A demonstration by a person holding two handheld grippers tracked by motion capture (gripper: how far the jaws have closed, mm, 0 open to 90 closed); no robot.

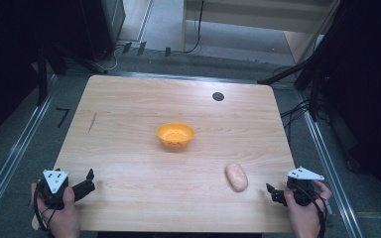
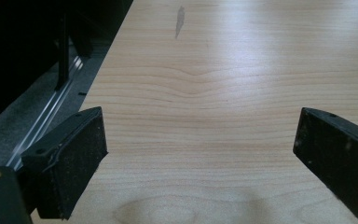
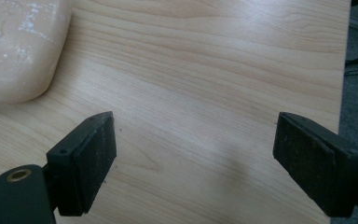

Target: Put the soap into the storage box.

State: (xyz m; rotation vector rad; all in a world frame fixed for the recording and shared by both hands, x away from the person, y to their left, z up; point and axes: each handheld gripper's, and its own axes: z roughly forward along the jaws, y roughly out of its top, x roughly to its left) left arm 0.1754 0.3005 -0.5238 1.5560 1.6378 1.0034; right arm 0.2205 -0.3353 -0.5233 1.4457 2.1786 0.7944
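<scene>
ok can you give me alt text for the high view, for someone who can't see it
A person's hands hold two open grippers at the near edge of a wooden table, the left gripper at the near left corner, the right gripper at the near right. A pale oval bread roll lies just left of the right gripper, and an empty orange bowl stands mid-table.

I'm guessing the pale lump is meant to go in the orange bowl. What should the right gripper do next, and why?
Probably shift the right gripper toward the pale lump until it sits between the jaws. The jaws are open with only bare table between them, and in the right gripper view the lump lies off to the upper left. It rests apart from the orange bowl.
</scene>
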